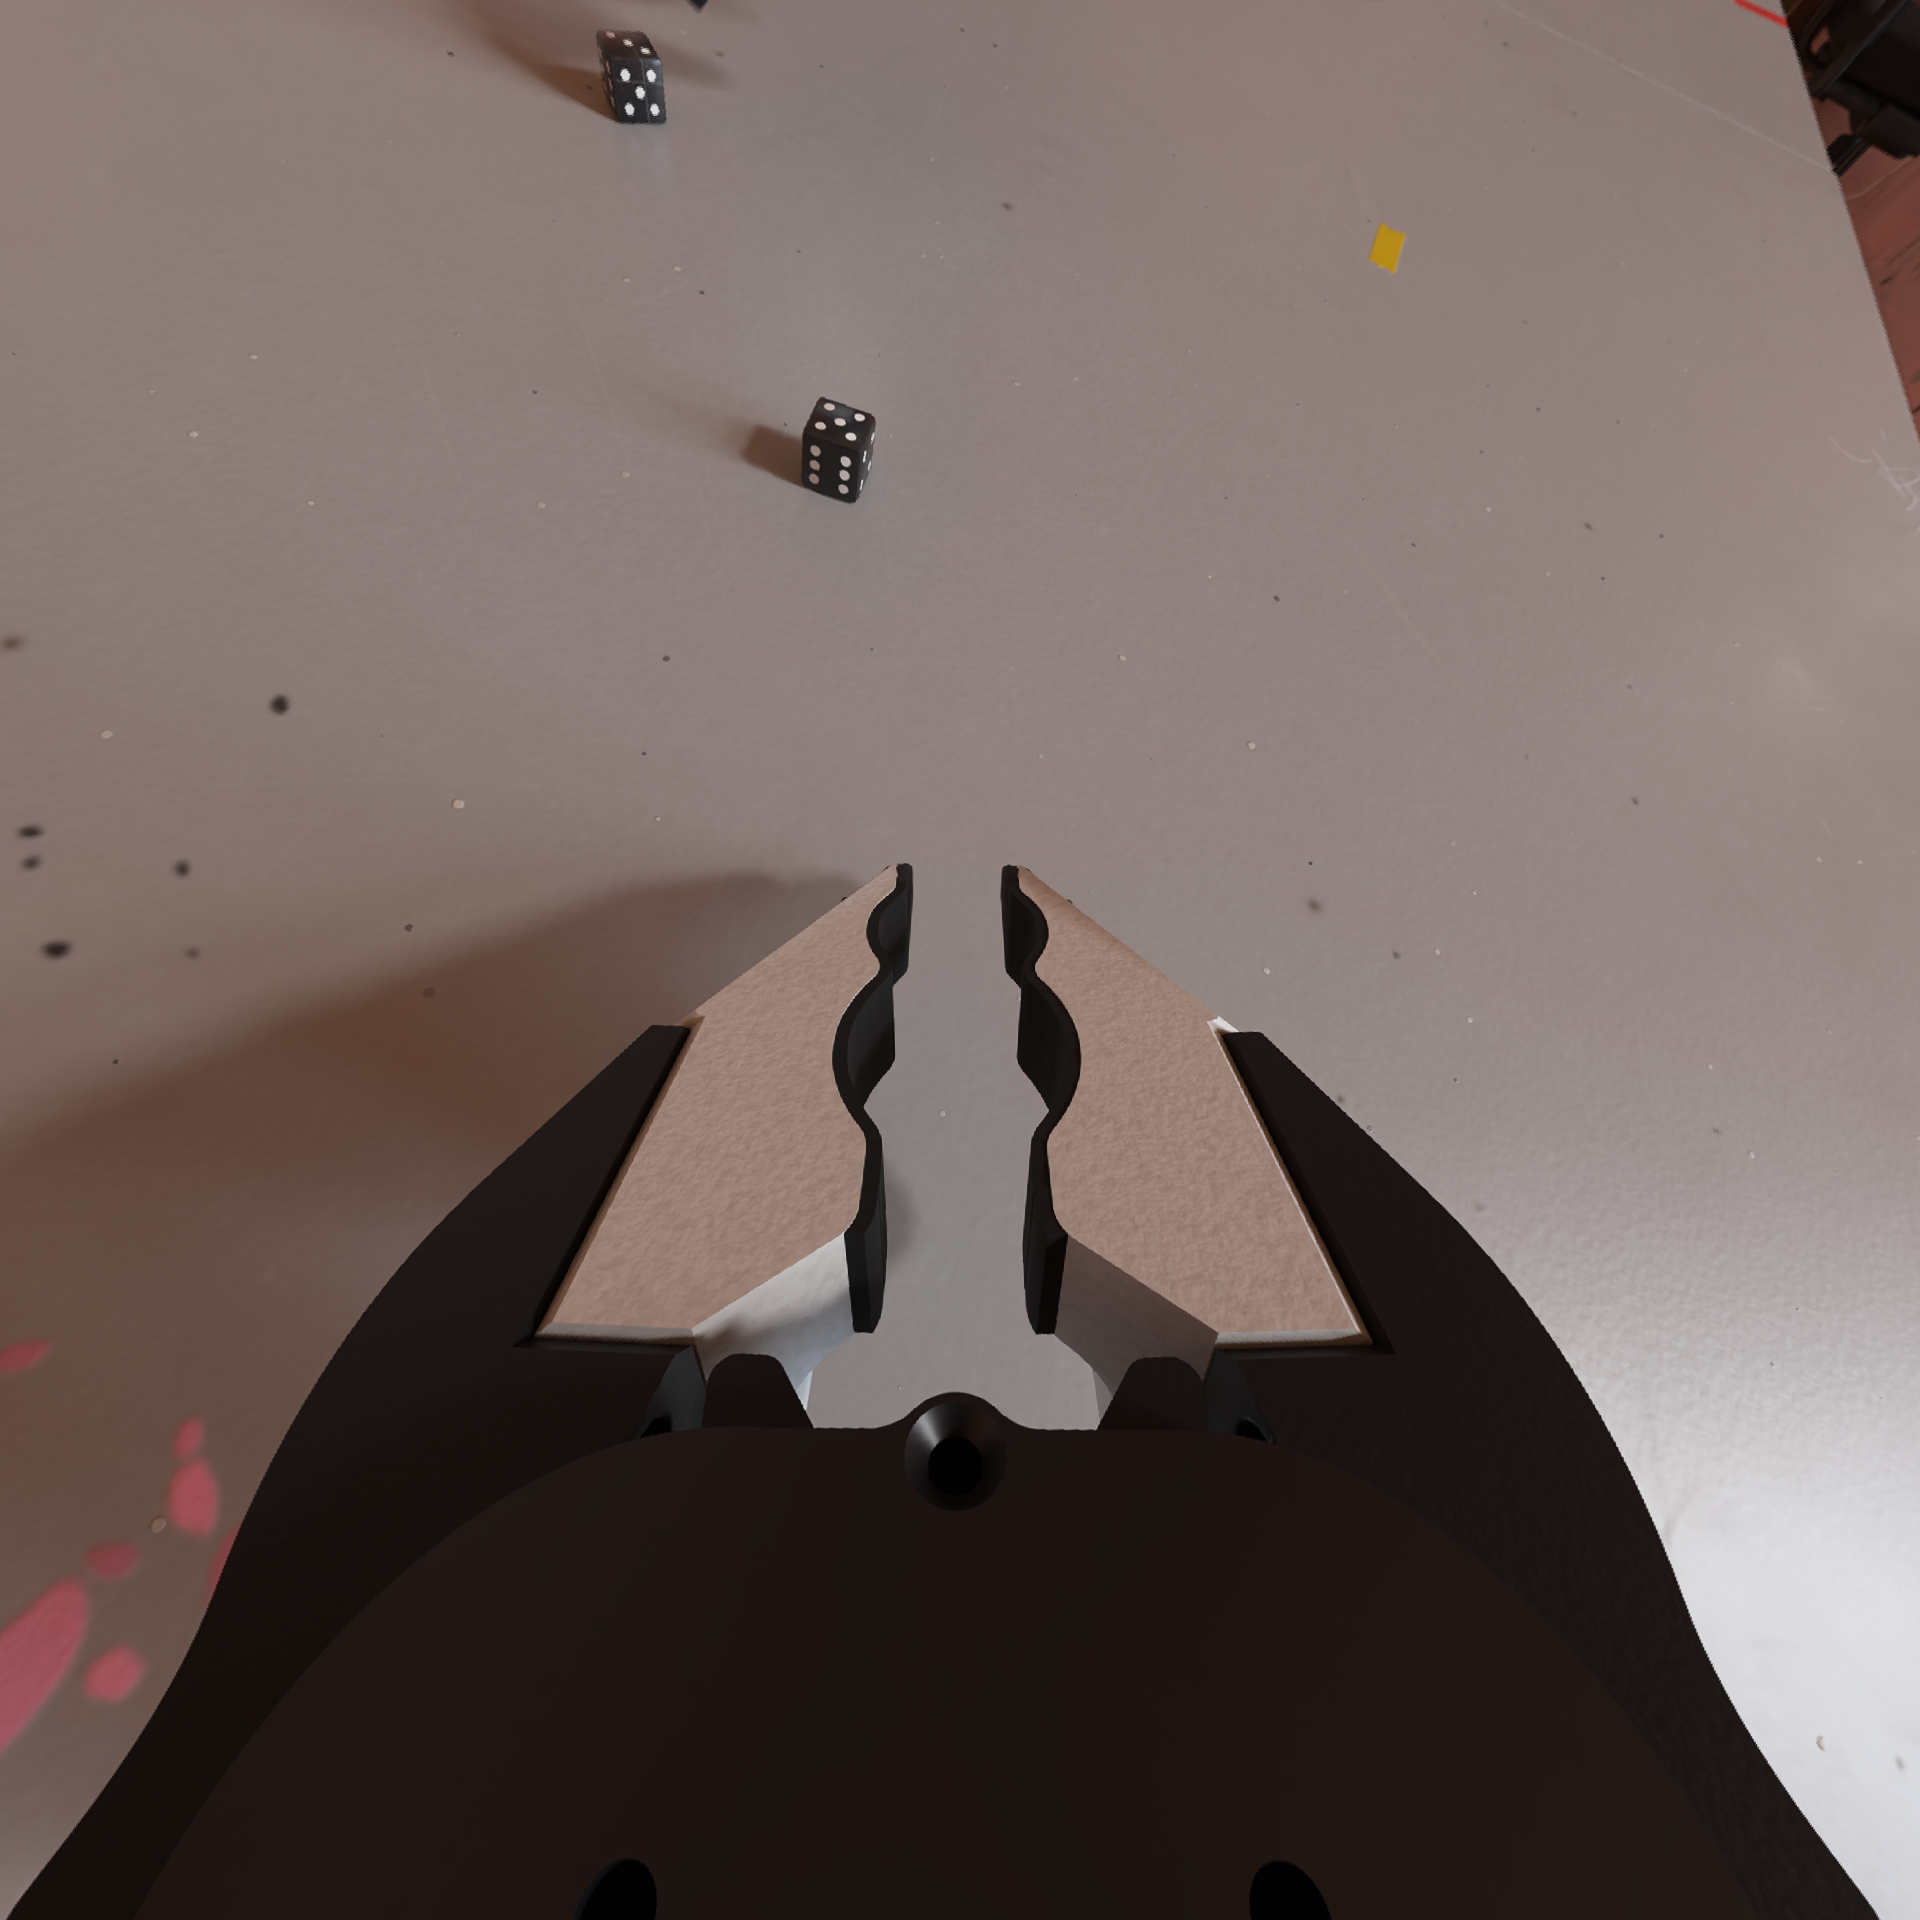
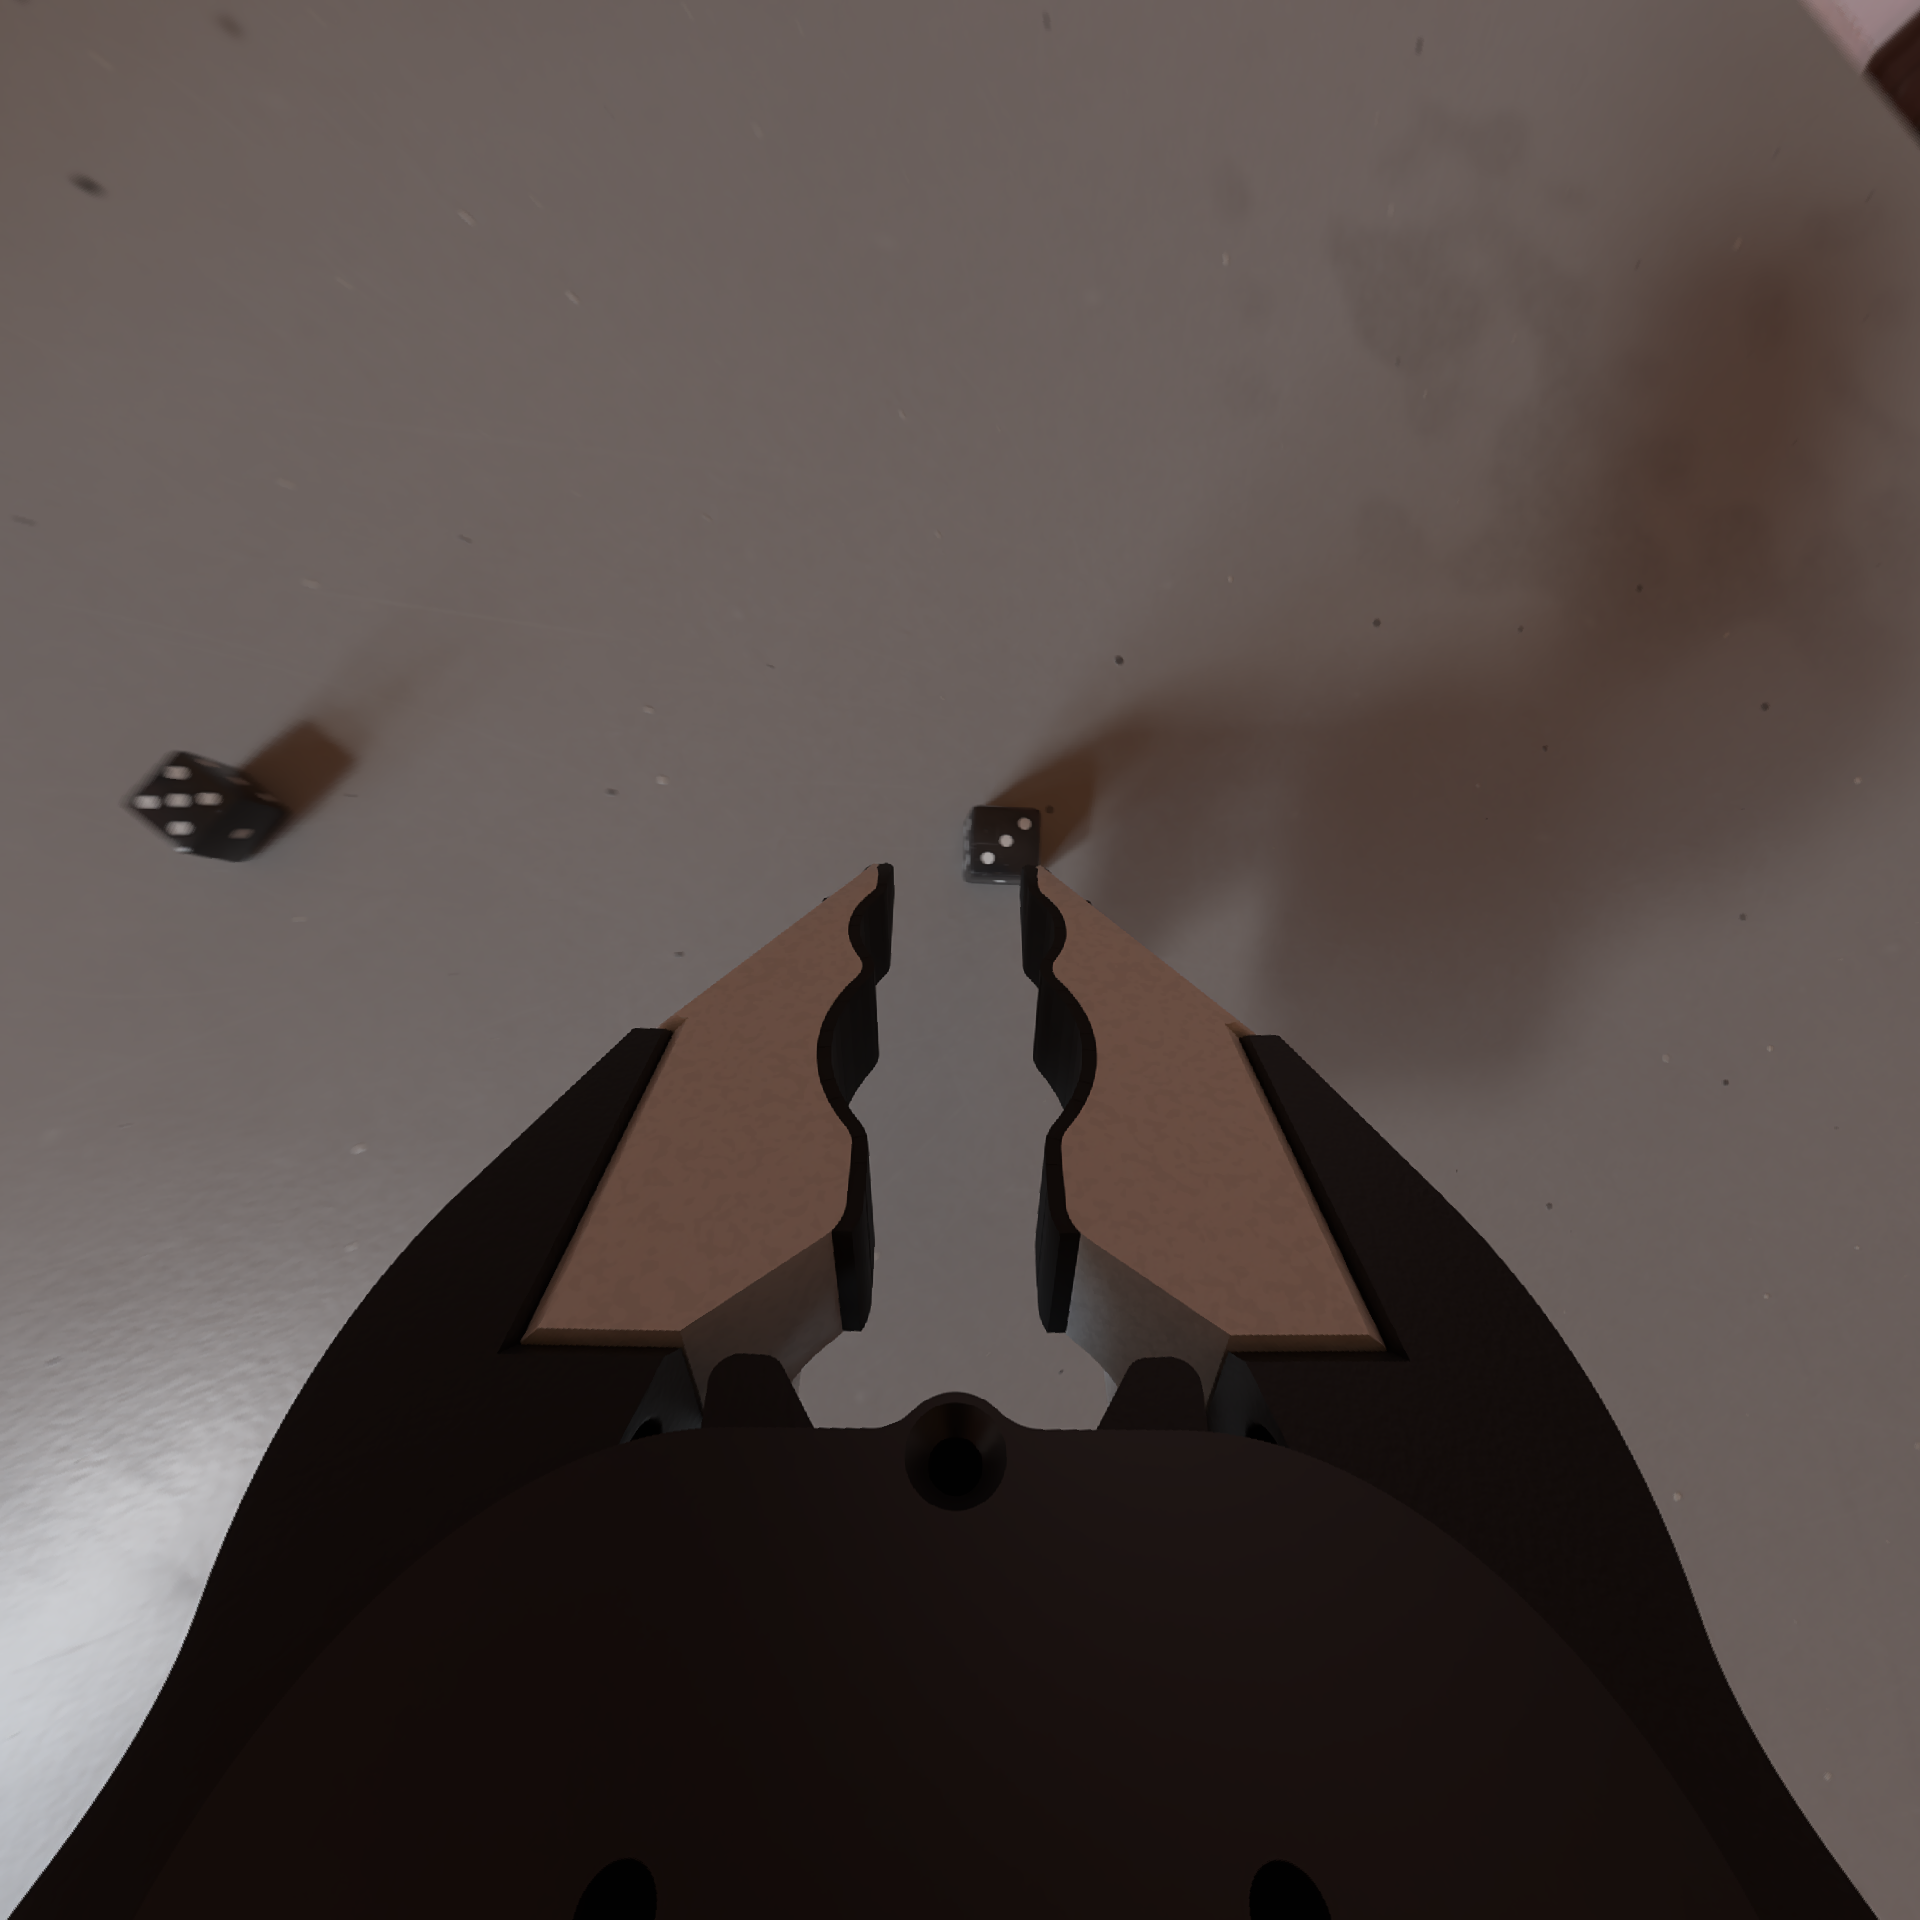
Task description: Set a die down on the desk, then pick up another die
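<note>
Left gripper (image 1: 956,873) above grey worktop (image 1: 1143,623), fingers narrowly parted, holding nothing; two black dice (image 1: 838,450) (image 1: 631,76) resting well ahead. Right gripper (image 2: 956,873) likewise narrowly parted and empty, one die (image 2: 1002,842) just past right fingertip, another (image 2: 206,806) far left. No readable writing.

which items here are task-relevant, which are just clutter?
Job:
- black white-pipped die mid-desk, left wrist view
- second black die farther off
- black die off right gripper tips
- blurred black die to its left
- left gripper, empty

Lying about:
- yellow tape scrap
- pink paint blotches on grey desk
</note>
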Robot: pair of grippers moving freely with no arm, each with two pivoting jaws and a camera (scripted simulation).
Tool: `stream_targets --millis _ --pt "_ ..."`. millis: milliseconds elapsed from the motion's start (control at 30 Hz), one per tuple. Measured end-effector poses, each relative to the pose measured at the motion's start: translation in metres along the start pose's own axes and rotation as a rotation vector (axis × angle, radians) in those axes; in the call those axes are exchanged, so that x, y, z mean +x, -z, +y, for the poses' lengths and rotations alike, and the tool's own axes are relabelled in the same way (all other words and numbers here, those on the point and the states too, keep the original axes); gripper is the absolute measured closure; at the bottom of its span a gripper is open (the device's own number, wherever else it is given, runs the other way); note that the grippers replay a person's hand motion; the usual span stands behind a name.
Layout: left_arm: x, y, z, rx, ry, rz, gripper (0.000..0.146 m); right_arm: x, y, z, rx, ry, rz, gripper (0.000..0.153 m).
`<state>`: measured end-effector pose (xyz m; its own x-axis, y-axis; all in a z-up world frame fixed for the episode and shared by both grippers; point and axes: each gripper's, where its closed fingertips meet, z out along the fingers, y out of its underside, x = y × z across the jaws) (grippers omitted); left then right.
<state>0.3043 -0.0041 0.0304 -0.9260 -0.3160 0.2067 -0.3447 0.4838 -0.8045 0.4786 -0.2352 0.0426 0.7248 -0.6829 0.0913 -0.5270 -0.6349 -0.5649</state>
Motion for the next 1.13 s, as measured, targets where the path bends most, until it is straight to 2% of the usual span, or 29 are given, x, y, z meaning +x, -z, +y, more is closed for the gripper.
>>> stream_targets --millis 267,433,633,767,967,1133 --pt "-0.003 -0.001 -0.002 0.001 0.006 0.007 0.129 0.014 -0.032 0.013 -0.092 0.001 0.040 0.128" --pt "-0.005 -0.002 -0.003 0.004 0.015 0.009 0.129 0.011 -0.035 0.010 -0.068 -0.039 -0.023 0.136" --pt "-0.005 -0.003 -0.003 0.001 0.007 0.008 0.129 0.002 -0.033 0.012 -0.060 -0.024 -0.069 0.137" --pt "-0.003 -0.003 -0.004 0.003 0.002 0.008 0.129 -0.021 -0.027 0.016 -0.042 0.009 -0.130 0.136" --pt "0.001 -0.009 -0.017 0.016 -0.021 0.017 0.129 -0.085 -0.019 0.018 -0.018 0.137 -0.256 0.136" --pt "0.003 -0.022 -0.043 0.023 -0.114 -0.014 0.127 -0.121 -0.008 0.010 0.078 0.081 -0.381 0.136"
